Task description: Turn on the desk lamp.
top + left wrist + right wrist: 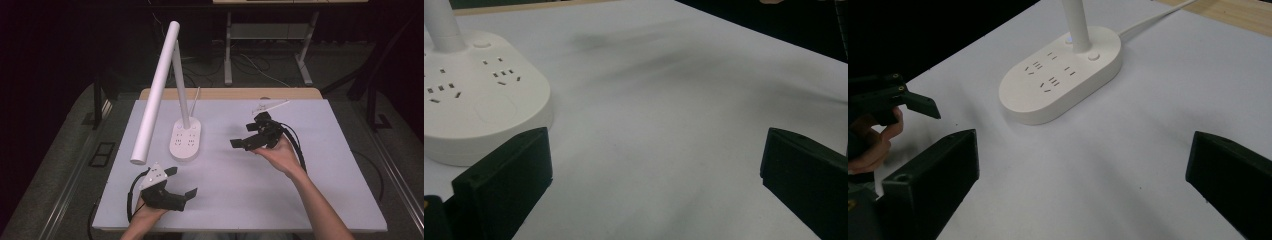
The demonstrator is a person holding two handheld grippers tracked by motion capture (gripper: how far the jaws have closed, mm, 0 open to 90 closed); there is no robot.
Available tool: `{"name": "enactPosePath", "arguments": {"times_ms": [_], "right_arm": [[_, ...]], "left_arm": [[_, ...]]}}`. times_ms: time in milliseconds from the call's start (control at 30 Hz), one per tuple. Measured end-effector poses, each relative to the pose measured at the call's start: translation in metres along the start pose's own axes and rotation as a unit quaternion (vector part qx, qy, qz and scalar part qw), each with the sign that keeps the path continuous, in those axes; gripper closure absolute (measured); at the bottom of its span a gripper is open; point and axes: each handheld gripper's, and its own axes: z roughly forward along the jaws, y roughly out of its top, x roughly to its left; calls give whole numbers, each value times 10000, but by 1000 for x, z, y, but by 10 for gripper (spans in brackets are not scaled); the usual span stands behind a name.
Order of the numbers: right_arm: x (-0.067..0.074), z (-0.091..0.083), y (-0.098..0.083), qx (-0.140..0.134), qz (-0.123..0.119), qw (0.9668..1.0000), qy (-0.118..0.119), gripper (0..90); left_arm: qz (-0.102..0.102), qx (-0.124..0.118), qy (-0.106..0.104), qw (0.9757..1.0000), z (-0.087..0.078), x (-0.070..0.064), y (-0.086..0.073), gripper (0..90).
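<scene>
White lamp base (185, 140) bears sockets.

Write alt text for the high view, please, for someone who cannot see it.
A white desk lamp with sockets in its oval base stands on a white table. A person holds an open left gripper near the front edge and an open right gripper to the right of the lamp base.

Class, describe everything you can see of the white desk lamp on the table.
The desk lamp looks like smooth white plastic. Its oval base sits flat on the pale table and carries socket holes and small round buttons. A slim stem rises from the base; a long tubular head slants down toward the person. A white cord leaves its rear. Neither tool touches it.
</scene>
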Motion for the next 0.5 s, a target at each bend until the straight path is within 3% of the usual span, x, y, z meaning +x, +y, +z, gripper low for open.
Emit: {"name": "enactPosePath", "arguments": {"times_ms": [500], "right_arm": [[-10,31,7,-78,236,9997,63,0]], "left_arm": [[-10,-18,-2,10000,-1,0,0,0]]}}
